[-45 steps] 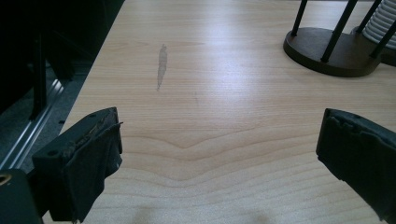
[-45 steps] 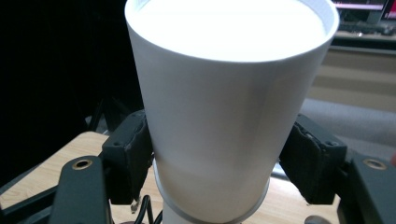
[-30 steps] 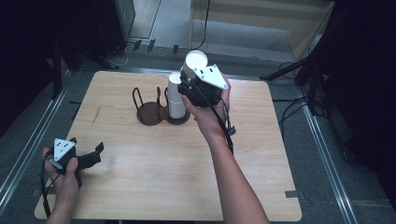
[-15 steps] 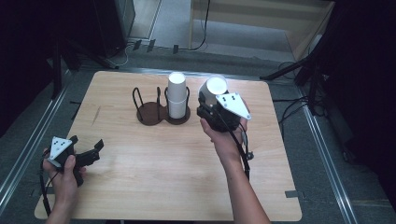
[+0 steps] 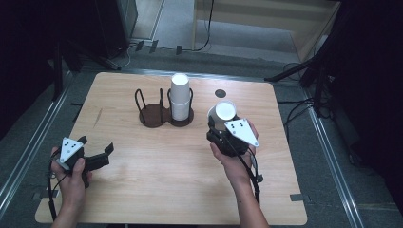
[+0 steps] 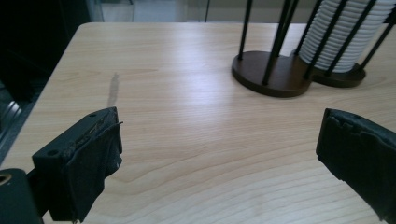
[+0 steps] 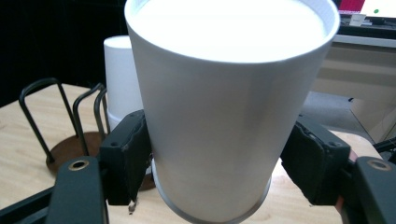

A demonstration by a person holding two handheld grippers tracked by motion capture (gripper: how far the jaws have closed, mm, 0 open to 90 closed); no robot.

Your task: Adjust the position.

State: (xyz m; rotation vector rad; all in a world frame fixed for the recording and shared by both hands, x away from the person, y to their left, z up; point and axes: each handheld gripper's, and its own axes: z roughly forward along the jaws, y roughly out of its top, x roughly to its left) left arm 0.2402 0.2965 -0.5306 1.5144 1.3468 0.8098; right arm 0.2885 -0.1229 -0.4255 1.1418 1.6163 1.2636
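A dark two-slot cup holder (image 5: 153,115) stands at the table's back middle. Its right slot holds a stack of white paper cups (image 5: 180,97); its left slot is empty. My right gripper (image 5: 220,127) is shut on a single white cup (image 5: 223,112), held above the table to the right of the holder. In the right gripper view that held cup (image 7: 224,107) sits between both pads, with the stack of cups (image 7: 122,79) behind it on the left. My left gripper (image 5: 97,146) rests open near the front left corner, holding nothing; its view shows the holder (image 6: 273,74) ahead.
The light wooden table (image 5: 157,190) has a small dark round mark (image 5: 220,93) near the back right. Metal rails (image 5: 328,156) run along both sides on the floor. Cables lie on the floor behind the table.
My right gripper has carried the white cup away from the stack, toward the right and nearer the person. The left gripper has stayed put.
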